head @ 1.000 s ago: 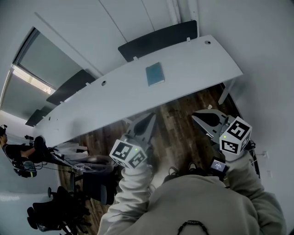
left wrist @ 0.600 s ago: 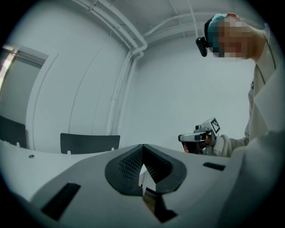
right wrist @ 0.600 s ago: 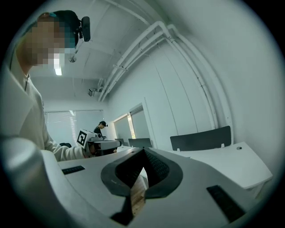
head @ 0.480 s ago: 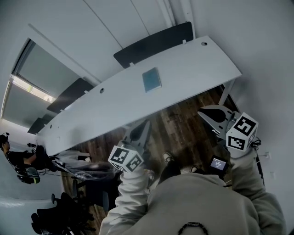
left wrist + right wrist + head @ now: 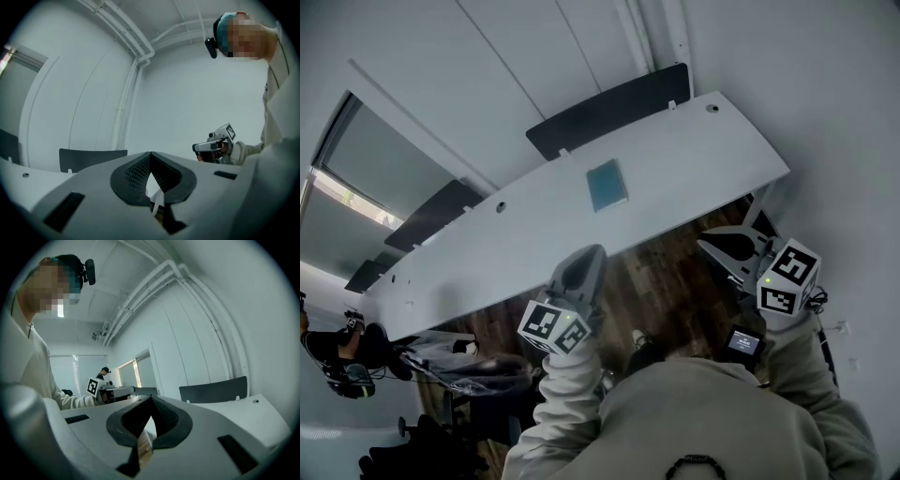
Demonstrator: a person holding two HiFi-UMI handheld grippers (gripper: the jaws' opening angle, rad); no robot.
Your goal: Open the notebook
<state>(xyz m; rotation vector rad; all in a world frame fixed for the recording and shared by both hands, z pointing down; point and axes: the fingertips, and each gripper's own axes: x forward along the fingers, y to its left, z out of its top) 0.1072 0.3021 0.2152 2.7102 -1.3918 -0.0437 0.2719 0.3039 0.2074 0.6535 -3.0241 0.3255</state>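
The task is at its very start, and nothing of the opening is done. The notebook [image 5: 607, 185] lies flat and closed on the long white table [image 5: 703, 155], cover up, about midway across the tabletop, with nothing else near it.

Both grippers are on the person's side of the table, over the wooden floor [image 5: 666, 281], and well apart from the notebook. The left gripper [image 5: 592, 255] points toward the table, its tip at about the near edge as the head view shows it. Its own view shows the two jaws brought together at the tip with nothing between them (only wall and a dark panel [image 5: 92, 158] beyond). The right gripper [image 5: 705, 244] hangs off to the right, further from the notebook, and its jaws too are closed tip to tip and empty. Neither tool holds or touches anything.

What is left, as I judge it, is the whole job. A gripper has to be brought over the table to the notebook, a jaw tip worked under the edge of the cover, and the cover turned over. The other gripper would likely steady the book so it does not slide on the smooth top. Which edge is the spine cannot be told, because the notebook is too small in the head view.
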